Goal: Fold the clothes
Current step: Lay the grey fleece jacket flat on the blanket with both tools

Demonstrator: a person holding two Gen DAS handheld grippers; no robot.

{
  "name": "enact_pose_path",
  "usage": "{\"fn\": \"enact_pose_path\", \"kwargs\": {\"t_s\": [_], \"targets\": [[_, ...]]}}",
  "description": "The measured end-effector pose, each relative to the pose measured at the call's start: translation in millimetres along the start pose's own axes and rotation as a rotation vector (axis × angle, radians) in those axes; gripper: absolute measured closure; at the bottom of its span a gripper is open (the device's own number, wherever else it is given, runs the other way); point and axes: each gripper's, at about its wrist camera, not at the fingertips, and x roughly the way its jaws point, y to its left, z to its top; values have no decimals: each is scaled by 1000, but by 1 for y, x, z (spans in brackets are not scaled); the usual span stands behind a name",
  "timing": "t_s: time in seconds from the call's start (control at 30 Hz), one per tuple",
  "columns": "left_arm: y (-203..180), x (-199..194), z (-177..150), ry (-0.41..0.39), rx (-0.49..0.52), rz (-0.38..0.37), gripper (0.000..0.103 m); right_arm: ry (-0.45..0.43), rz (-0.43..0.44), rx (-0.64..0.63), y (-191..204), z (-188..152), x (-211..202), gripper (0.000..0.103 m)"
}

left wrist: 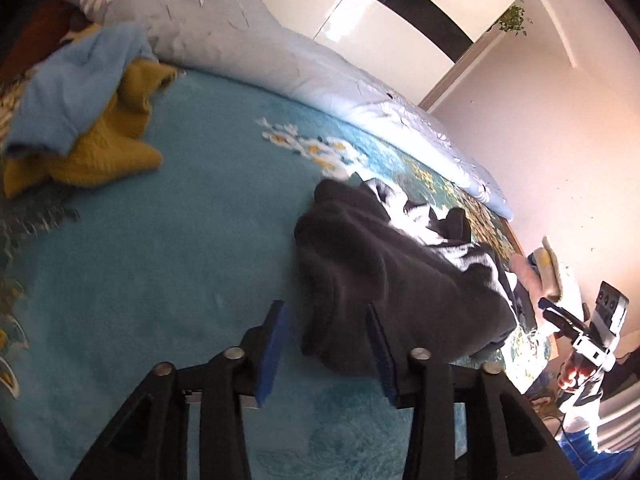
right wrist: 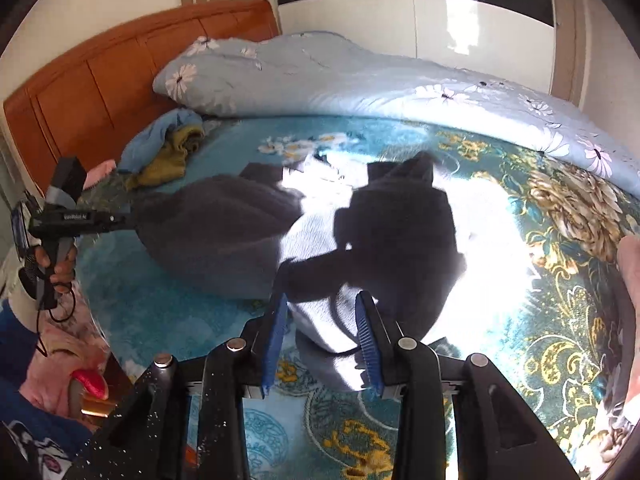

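Working a crumpled garment on the bed

The bed (right wrist: pixel 168 312) is carrying the grey garment (right wrist: pixel 224 232), bunched mid-blanket; I'm holding the left tool (left wrist: pixel 326 344) and right tool (right wrist: pixel 322 336) at its near edges, both spread apart, gripping nothing.

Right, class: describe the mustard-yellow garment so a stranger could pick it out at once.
Start at the wooden headboard and drop to the teal floral bedspread near it. There a small heap lies apart from the grey garment. The mustard-yellow garment is the knitted piece partly under the light blue one.
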Motion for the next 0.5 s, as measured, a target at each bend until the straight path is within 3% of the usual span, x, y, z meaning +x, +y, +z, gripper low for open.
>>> {"fn": "enact_pose_path", "kwargs": {"t_s": [0.1,0.17,0.27,0.37,0.5], "targets": [[-13,3,46,-48,57,13,37,-17,-3,76,-27,36,15,41],[-25,22,71,-52,74,-5,34,-28,-5,127,-44,60,25,41],[-45,60,85,7,47,-62,34,-12,-14,205,-70,93,51,41],[-66,92,77,94,97,-98,34,26,-28,272,-86,80,63,41],[-68,105,52,93,229,71,34,64,-45,360,-106,58,71,41]]}}
